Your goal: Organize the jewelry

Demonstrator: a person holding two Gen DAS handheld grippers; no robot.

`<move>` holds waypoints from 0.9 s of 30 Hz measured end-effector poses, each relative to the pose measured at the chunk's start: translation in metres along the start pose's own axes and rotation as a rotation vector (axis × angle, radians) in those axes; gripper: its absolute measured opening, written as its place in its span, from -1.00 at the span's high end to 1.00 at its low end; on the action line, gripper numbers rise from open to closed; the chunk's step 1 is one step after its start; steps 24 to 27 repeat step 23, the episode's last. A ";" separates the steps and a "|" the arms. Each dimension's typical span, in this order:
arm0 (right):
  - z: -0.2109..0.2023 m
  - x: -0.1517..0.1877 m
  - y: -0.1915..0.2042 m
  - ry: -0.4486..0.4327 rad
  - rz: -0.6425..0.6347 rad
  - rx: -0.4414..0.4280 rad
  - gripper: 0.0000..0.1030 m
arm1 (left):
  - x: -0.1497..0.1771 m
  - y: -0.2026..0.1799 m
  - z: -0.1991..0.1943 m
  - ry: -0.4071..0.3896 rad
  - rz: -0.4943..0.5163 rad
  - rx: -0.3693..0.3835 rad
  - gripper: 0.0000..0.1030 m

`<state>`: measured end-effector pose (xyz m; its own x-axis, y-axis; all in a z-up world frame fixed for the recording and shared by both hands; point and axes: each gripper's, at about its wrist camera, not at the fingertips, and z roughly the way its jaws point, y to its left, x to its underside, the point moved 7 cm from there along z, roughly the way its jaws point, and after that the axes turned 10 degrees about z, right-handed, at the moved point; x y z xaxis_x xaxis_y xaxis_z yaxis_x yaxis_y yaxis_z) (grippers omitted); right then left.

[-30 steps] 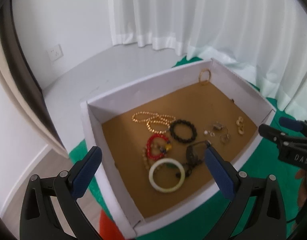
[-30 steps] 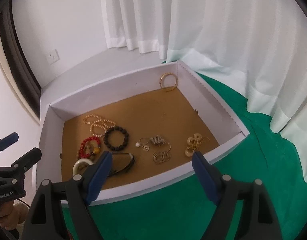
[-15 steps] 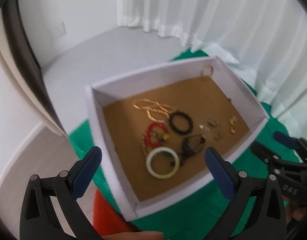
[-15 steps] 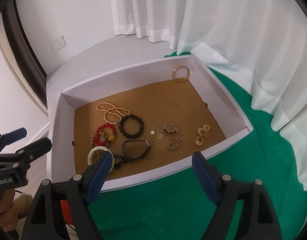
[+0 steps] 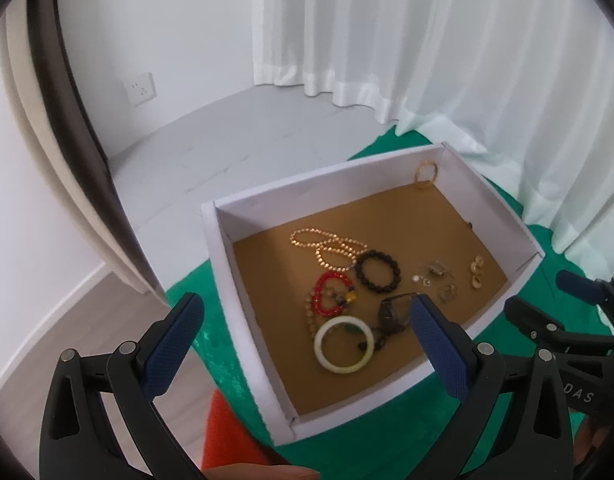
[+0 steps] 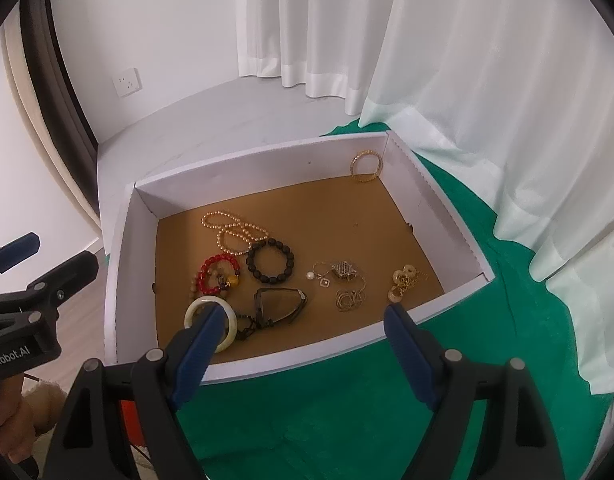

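1. White cardboard forms the one box point(image 6: 243, 366), brown inside, set on a green cloth point(image 6: 347, 412) and filling the middle of both views.
2. Counted in the box: one pale jade bangle point(image 5: 344, 345) at its lower left, one red bead bracelet point(image 6: 219, 278), one black bead bracelet point(image 6: 270, 261), one gold bead strand point(image 6: 237, 232) in loops, one dark pair of glasses point(image 6: 281, 304), one gold bangle point(image 6: 366, 166) leaning on the back wall in the upper right corner, one tangle of silver chains and pendants point(image 6: 343, 284), and one cluster of gold rings point(image 6: 405, 282) toward the right.
3. Two claws: the left gripper point(image 5: 305, 312) and the right gripper point(image 6: 299, 322) both stand wide apart with nothing between the pads, and both hover over the box's near edge.
4. Against a second ago, the box sits lower and smaller in each frame, more floor and curtain point(image 6: 447, 60) showing above it; the jewelry lies where it lay.
5. The left view alone shows an orange patch point(image 5: 227, 436) and a fingertip at the bottom edge, with the right gripper at the right margin.
6. The right view alone shows the left gripper at the left margin, with a hand point(image 6: 7, 424) wrapped on its handle, and the silver pieces more plainly; there its own pad covers part of the jade bangle.
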<state>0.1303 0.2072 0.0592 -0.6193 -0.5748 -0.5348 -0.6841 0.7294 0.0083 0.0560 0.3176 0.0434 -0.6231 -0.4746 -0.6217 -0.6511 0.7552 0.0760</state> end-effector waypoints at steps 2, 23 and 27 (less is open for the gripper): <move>-0.002 -0.001 0.001 -0.002 -0.003 -0.001 -0.62 | 0.000 0.001 -0.002 0.001 -0.003 -0.001 -0.98; -0.002 -0.003 0.000 -0.009 -0.007 0.011 -0.62 | 0.002 0.002 -0.005 -0.021 0.006 -0.031 -0.98; -0.002 -0.003 0.000 -0.009 -0.007 0.011 -0.62 | 0.002 0.002 -0.005 -0.021 0.006 -0.031 -0.98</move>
